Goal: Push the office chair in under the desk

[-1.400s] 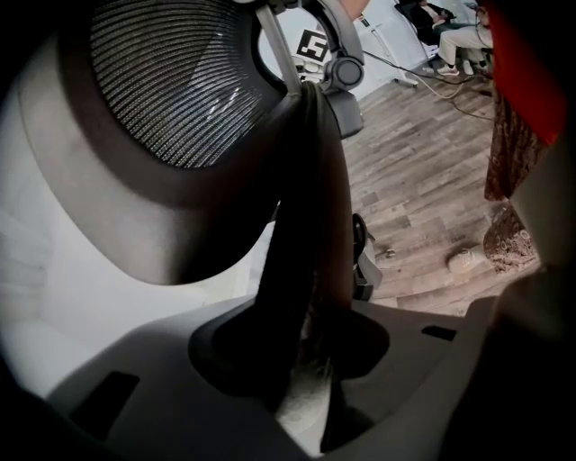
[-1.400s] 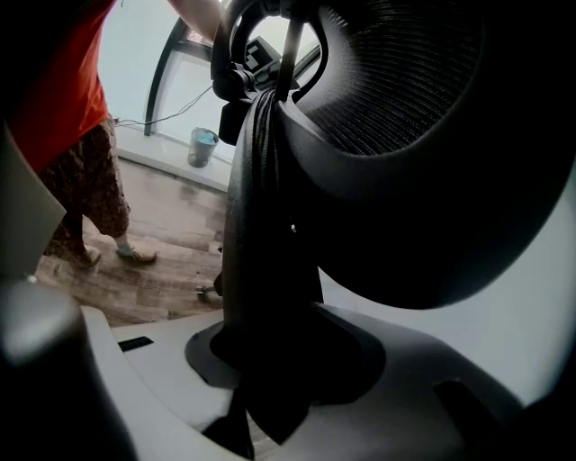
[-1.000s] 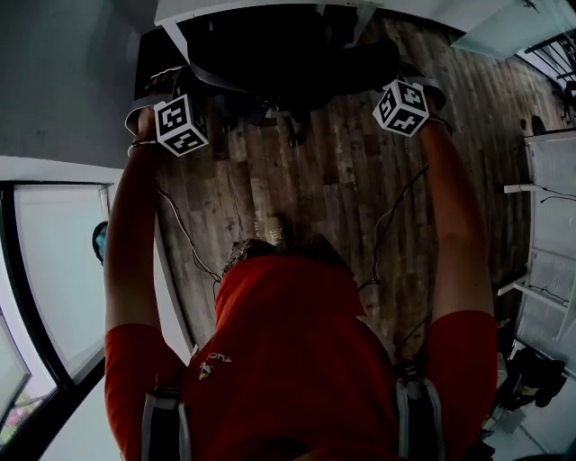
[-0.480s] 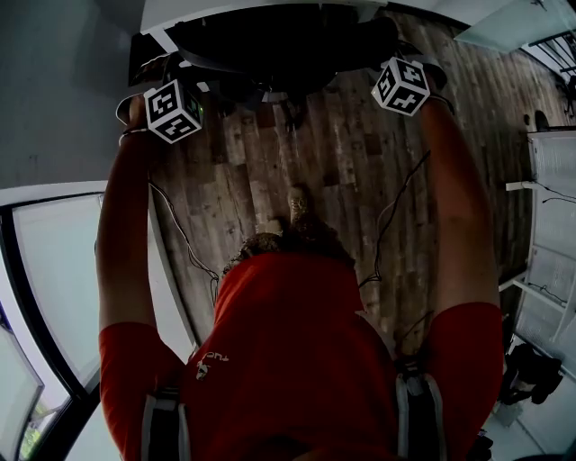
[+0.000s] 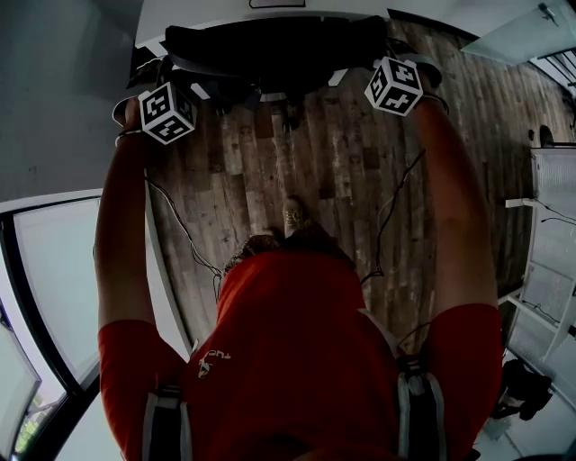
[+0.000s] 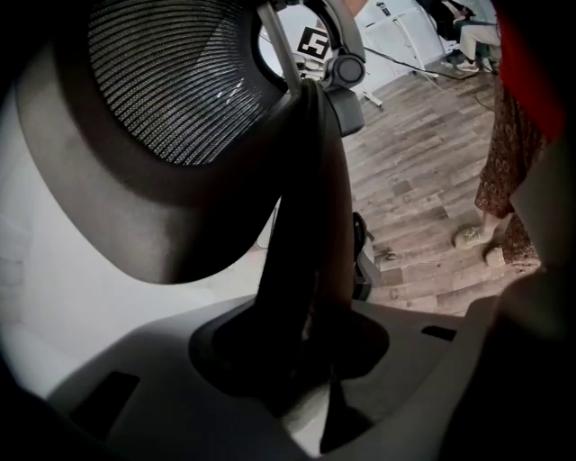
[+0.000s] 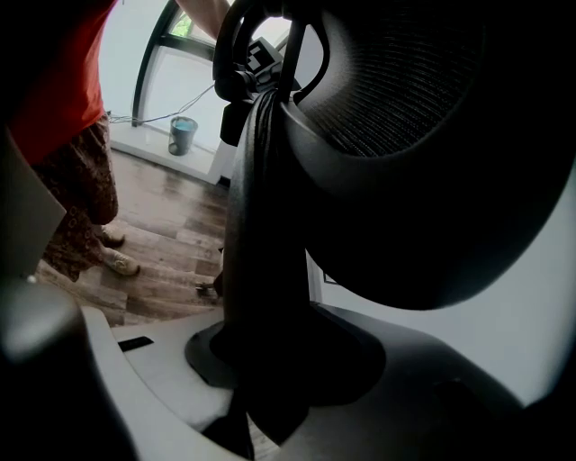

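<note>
The black office chair (image 5: 270, 49) stands at the top of the head view, its seat partly beneath the white desk (image 5: 207, 11). My left gripper (image 5: 160, 83) grips the left edge of the backrest and my right gripper (image 5: 396, 61) the right edge. In the left gripper view the jaws of my left gripper (image 6: 306, 360) are shut on the dark backrest frame (image 6: 306, 216), with the mesh back (image 6: 171, 81) above. In the right gripper view my right gripper (image 7: 261, 360) is shut on the opposite frame edge (image 7: 261, 225) beside the mesh (image 7: 405, 81).
The floor is wood planks (image 5: 342, 180). The person's shoe (image 5: 292, 214) stands behind the chair. A glass panel (image 5: 54, 270) runs along the left, and white shelving (image 5: 549, 207) stands at the right. Cables trail from both grippers. A blue bucket (image 7: 183, 135) sits by the window.
Both grippers and the chair have moved toward the desk, up in the head view. More of the chair is hidden beneath the desk top. The person's foot has stepped forward.
</note>
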Available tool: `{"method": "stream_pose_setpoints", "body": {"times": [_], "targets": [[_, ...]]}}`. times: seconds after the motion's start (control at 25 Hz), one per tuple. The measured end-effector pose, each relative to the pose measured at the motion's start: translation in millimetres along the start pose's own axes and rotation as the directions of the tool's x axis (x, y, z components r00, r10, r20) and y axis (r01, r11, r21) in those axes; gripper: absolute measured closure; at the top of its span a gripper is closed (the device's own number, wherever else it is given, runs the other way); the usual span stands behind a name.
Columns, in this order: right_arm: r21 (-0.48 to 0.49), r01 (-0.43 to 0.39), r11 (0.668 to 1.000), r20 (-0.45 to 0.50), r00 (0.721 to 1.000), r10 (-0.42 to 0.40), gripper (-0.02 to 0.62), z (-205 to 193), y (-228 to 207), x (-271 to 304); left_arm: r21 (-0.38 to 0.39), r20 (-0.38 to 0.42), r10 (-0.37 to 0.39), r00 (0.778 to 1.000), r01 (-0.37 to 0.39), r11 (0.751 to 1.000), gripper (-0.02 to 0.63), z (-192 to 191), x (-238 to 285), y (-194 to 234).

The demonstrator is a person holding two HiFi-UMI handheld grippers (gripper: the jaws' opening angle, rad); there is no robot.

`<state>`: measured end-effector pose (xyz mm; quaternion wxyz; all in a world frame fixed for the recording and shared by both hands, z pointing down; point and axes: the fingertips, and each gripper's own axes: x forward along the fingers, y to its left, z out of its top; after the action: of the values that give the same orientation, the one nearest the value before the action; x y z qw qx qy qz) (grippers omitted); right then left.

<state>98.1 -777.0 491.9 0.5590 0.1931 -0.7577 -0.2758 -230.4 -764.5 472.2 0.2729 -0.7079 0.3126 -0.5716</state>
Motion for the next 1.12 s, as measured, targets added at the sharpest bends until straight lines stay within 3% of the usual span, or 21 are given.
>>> {"method": "stream_pose_setpoints", "body": {"times": [1.12], "targets": [[0.018,-0.001,1.000,-0.022,1.000,0.002,0.446,-22.5,-82.8,63.7,0.009,0.012,0.013,1.000,-0.013,1.000,0.468,-2.4,79.6,71.8]]}}
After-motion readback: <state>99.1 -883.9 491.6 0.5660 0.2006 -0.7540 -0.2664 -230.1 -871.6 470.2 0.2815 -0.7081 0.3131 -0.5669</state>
